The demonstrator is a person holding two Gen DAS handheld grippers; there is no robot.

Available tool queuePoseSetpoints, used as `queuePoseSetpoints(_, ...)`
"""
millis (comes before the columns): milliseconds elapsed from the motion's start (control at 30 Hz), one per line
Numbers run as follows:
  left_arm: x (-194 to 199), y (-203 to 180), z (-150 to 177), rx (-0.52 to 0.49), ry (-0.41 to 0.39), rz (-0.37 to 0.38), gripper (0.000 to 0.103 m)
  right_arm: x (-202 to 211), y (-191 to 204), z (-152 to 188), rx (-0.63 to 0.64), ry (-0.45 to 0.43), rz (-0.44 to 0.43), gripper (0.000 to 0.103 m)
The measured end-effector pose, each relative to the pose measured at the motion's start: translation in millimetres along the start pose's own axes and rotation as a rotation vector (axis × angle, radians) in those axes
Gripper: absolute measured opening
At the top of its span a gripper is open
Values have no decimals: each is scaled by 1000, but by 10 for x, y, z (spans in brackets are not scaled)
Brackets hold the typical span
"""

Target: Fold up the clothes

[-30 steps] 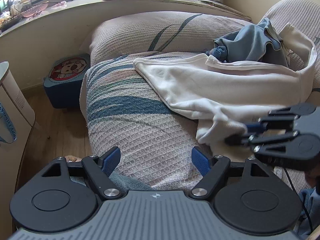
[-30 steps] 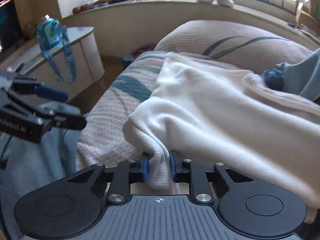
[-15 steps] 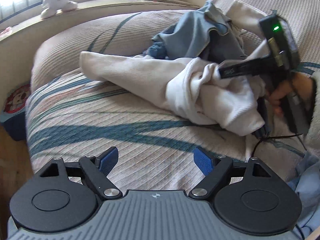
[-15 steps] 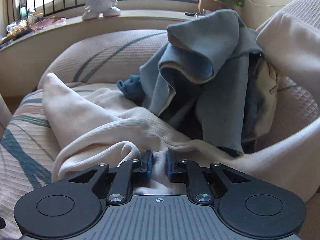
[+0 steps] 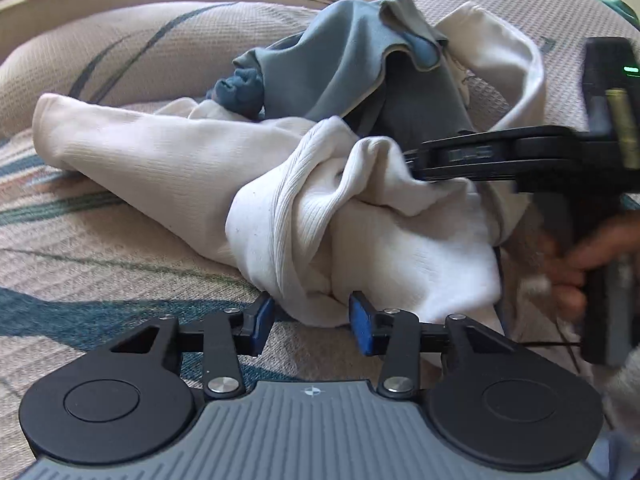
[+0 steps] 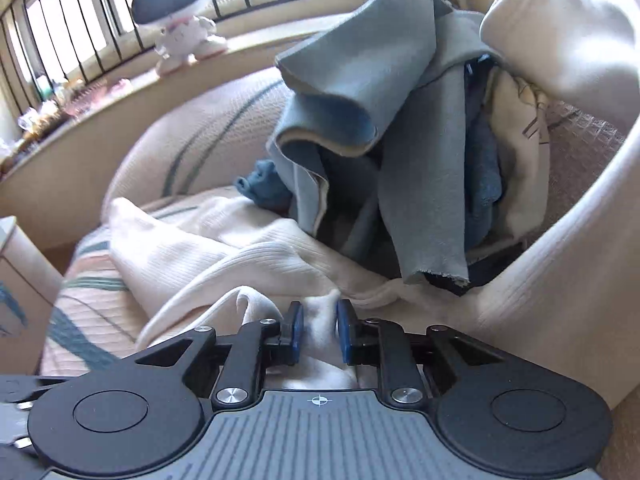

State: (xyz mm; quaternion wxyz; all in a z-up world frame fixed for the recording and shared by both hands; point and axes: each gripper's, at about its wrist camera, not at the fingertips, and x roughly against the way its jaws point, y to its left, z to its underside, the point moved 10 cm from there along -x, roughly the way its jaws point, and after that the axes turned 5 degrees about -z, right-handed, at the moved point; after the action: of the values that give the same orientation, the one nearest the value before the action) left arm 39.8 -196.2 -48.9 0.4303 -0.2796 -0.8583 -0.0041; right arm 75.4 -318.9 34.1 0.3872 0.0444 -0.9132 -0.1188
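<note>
Your right hand-held gripper [image 6: 319,330] was clenched on a bunched fold of the white ribbed garment [image 5: 168,160], its blue pads [image 6: 295,330] pressing the cloth from both sides. In the left wrist view that same right tool reached in from the right side, its black fingers buried in the raised hump of the white fabric. Your left hand-held gripper [image 5: 311,322] was released, its jaws standing apart with the lower edge of the white bundle sitting between the blue pads [image 5: 362,322], near them but not pinched. The white garment lay across the striped bedspread [image 5: 100,264], one end stretched out to the left and the rest gathered into a heap in front of you. Behind it, a grey-blue garment [image 6: 360,80] was piled loosely against the cushions, with a darker blue cloth [image 6: 262,186] tucked just beside it. A cream cloth [image 6: 560,32] draped over the pile on the right. On the window ledge, a white toy figure [image 6: 180,36] with a dark cap stood upright.
</note>
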Motion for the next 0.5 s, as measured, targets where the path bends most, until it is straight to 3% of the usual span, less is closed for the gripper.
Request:
queuePoseSetpoints(33,-37,0,11,4,7,2,22,81,16,1,8,-10,-7,21)
queuePoseSetpoints(67,-33,12,8,18,3,10,16,157,35,21,22,-18,-10,22)
queuePoseSetpoints(233,143,97,-98,59,-37,37,8,433,130,172,99,11,-31,27)
queuePoseSetpoints(267,197,128,-130,49,-44,28,7,473,161,228,114,26,-36,31)
queuePoseSetpoints(367,443,265,-212,61,-63,-1,6,572,250,400,150,88,-61,71)
queuePoseSetpoints(500,952,529,-307,69,-115,-73,6,610,440,546,146,111,-137,75)
